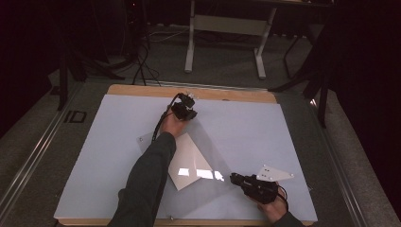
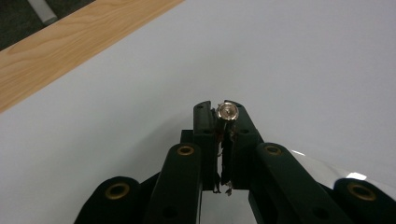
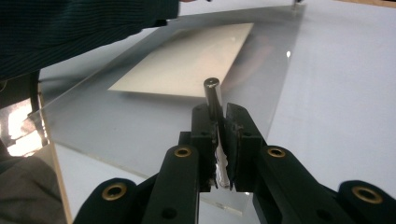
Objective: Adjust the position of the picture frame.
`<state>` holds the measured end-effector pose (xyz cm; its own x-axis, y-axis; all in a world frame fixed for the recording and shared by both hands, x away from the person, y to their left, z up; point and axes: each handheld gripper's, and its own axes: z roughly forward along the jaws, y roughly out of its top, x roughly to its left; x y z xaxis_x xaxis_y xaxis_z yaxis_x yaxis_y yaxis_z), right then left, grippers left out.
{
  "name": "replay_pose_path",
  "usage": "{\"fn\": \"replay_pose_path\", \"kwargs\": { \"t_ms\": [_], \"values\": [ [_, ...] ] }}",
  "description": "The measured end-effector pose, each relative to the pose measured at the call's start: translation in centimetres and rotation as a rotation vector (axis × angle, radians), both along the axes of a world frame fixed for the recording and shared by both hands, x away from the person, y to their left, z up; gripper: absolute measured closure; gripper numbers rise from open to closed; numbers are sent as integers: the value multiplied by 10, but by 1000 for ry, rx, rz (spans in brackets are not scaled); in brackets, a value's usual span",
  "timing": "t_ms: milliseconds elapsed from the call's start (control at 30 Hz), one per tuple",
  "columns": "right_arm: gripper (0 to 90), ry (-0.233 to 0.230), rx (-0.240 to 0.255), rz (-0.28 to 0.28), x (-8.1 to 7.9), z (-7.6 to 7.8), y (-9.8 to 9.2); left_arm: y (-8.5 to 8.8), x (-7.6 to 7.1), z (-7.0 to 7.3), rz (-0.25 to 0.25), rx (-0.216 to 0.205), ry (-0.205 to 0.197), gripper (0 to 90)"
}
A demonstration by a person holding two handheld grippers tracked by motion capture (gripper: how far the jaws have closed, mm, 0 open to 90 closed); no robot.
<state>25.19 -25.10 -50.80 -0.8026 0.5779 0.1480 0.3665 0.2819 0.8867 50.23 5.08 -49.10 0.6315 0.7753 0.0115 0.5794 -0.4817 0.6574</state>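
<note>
A clear plastic sheet (image 1: 208, 156) lies on the white mat (image 1: 265, 127), with a white paper (image 1: 189, 163) beneath it. At the sheet's far corner my left gripper (image 1: 187, 111) is shut on a small round-headed metal pin (image 2: 227, 113), pinched between the jaw tips (image 2: 219, 111). At the sheet's right corner, near the table's front edge, my right gripper (image 1: 235, 178) is shut on an upright metal peg (image 3: 212, 91) gripped between its jaws (image 3: 219, 111). In the right gripper view the clear sheet (image 3: 140, 116) and paper (image 3: 187, 65) stretch away beyond the peg.
The mat covers a wooden table (image 1: 222, 93) whose bare edge (image 2: 70, 46) runs along the far side. A dark sleeve (image 1: 149, 179) crosses the sheet's left part and shows as a sleeve (image 3: 70, 28) in the right gripper view. White desk legs (image 1: 189, 47) stand on the floor beyond.
</note>
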Motion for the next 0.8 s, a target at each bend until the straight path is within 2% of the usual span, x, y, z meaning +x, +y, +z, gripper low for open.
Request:
{"fn": "replay_pose_path", "kwargs": {
  "t_ms": [133,233,600,667,700,800],
  "values": [
    [829,22,12,-20,11,1,-5,12,0,1,6,27,32,852],
    [830,37,29,-38,20,2,-9,21,-1,3,16,32,40,853],
    [828,35,15,-79,52,11,-13,54,-6,10,63,20,57,855],
    [828,30,19,-94,64,14,-14,61,-8,11,68,19,65,855],
    [828,30,19,-94,64,14,-14,64,-9,12,72,17,68,855],
    [828,30,23,-107,78,18,-16,74,-12,13,78,5,76,856]
  ]
}}
